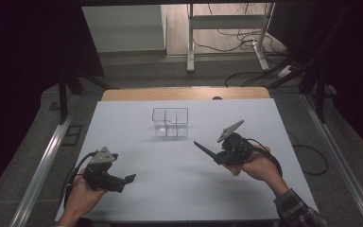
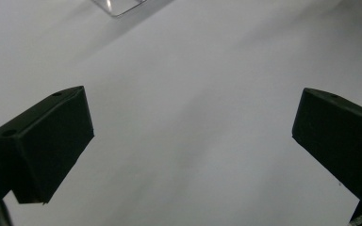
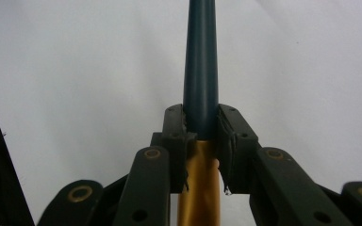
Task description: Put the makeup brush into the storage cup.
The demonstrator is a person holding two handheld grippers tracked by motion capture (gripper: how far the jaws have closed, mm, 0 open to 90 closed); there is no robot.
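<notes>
A clear plastic box [image 1: 170, 122] with several compartments stands empty-looking at the middle far part of the white table [image 1: 170, 184]. My right gripper [image 1: 220, 157] hovers to the box's right and nearer to me, shut on a slim tool [image 1: 205, 151] with a dark blue tapered front that points left toward the table's middle. In the right gripper view the pads of the right gripper [image 3: 201, 123] clamp the dark blue shaft [image 3: 200, 56] just above its gold rear part [image 3: 198, 188]. My left gripper [image 1: 125, 181] is at the near left, open, with nothing between its fingers [image 2: 52, 141]. A corner of the clear box [image 2: 120, 5] shows far ahead.
A wooden strip [image 1: 184, 93] borders the table's far edge. Beyond it lie a grey floor, white desk legs [image 1: 190, 42] and loose cables [image 1: 246, 38]. Metal rails [image 1: 42, 165] run along both sides of the table. Dark curtains close in left and right.
</notes>
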